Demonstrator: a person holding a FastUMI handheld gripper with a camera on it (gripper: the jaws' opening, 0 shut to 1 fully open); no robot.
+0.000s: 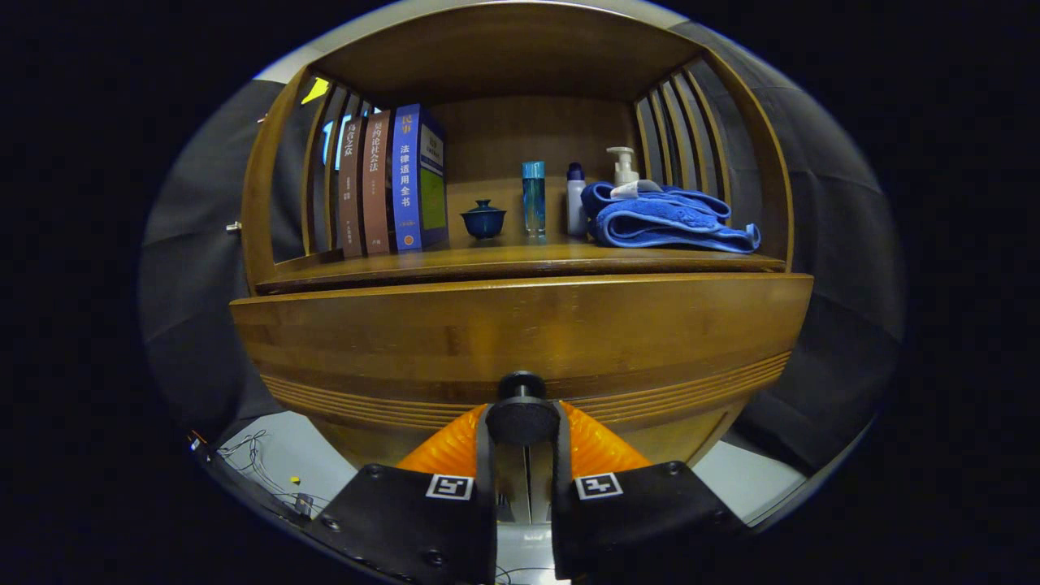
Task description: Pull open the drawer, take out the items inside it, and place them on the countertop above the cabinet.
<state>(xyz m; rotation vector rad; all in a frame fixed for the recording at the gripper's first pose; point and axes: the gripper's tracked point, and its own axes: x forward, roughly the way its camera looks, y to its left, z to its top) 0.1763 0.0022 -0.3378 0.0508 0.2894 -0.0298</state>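
Wooden cabinet [520, 325] with drawer [520, 341] drawn slightly forward of the carcass; its dark round knob [522, 414] sits clamped between the two fingers of the gripper [522, 422], both pressing its sides. Drawer contents hidden behind the front panel. Countertop [504, 262] above carries, from left: three upright books [390, 183], a small blue lidded cup [483, 219], a tall blue bottle [534, 197], a white bottle [576, 199], a pump dispenser [624, 166] and a folded blue towel [666, 221].
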